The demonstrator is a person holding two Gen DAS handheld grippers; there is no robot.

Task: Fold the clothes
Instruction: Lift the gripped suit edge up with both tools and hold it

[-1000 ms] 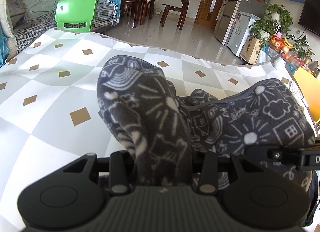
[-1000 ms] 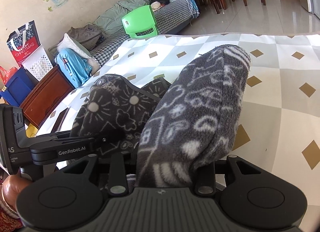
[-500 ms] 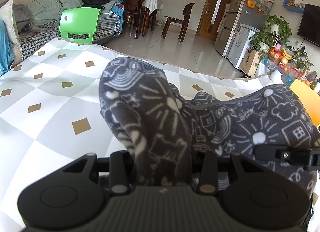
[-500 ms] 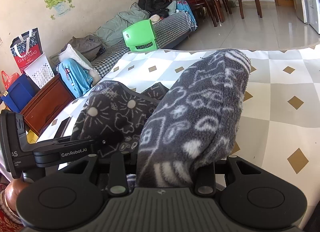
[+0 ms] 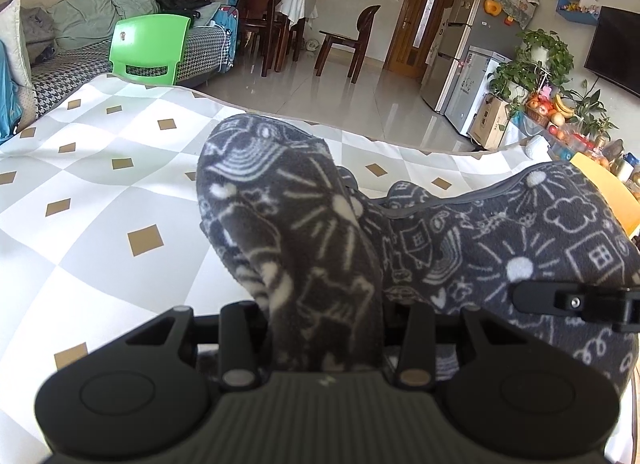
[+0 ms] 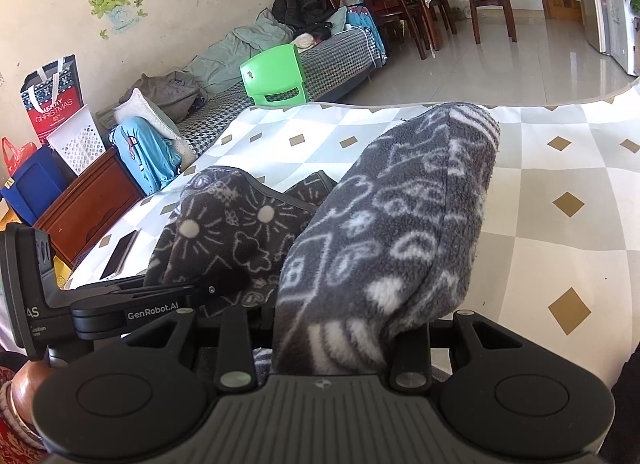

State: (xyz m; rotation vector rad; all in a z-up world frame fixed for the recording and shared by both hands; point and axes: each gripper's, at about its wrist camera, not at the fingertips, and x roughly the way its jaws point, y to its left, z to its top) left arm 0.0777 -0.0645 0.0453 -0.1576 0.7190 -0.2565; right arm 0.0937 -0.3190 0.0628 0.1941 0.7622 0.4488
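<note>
Fleece (image 5: 320,248) is clamped in both claws. In the left wrist view the left claw (image 5: 324,340) has a thick fold bunched between its fingers, and the fabric humps up directly ahead of the claw before falling toward the cloth-covered table (image 5: 100,184) beyond. In the right wrist view the right claw (image 6: 332,340) is closed on a second bunch of the same fleece (image 6: 392,232), which rises ahead of that claw in the same way.

Relation governing the next move: the span of fleece between the two grips runs sideways, claw to claw.
- From the left claw, the span leads off to the right, where a finger of the right claw (image 5: 576,304) shows against the fabric.
- From the right claw, the span leads off to the left, where the left claw (image 6: 132,304) sits just beside a dark hump of fleece.
- Long axis of the held edge: across, from one claw to the other. Both claws are equally engaged; neither is nearer.

Judgement: the held edge is raised off the table, and the free part lies forward of both claws. A fold would likely carry both grips forward together. A phone (image 6: 118,254) lies on the table to the left of the right claw, clear of the fleece.
</note>
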